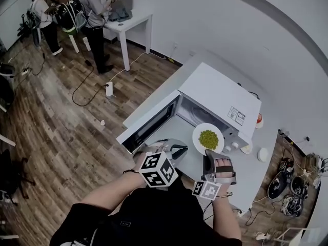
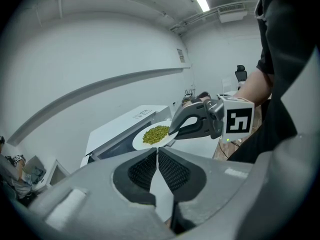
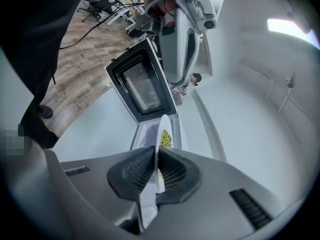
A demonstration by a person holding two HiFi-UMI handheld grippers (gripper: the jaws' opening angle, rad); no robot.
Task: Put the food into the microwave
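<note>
A white microwave (image 1: 220, 94) stands on the counter with its door (image 1: 148, 124) swung open to the left. In front of the open cavity a white plate (image 1: 208, 137) of green food hangs level. My right gripper (image 1: 211, 154) is shut on the plate's near rim. The right gripper view shows the plate (image 3: 164, 134) edge-on between the pads of my right gripper (image 3: 156, 166), with the door (image 3: 142, 86) beyond. My left gripper (image 1: 177, 148) is just left of the plate, between it and the door. In its own view the left gripper (image 2: 158, 156) has its pads together, with nothing between them.
A white counter (image 1: 251, 173) carries the microwave, with small white objects (image 1: 263, 154) and an orange one (image 1: 259, 119) at its right. Cables and gear (image 1: 287, 186) lie on the floor at right. Two people stand by a white table (image 1: 128, 22) far back left.
</note>
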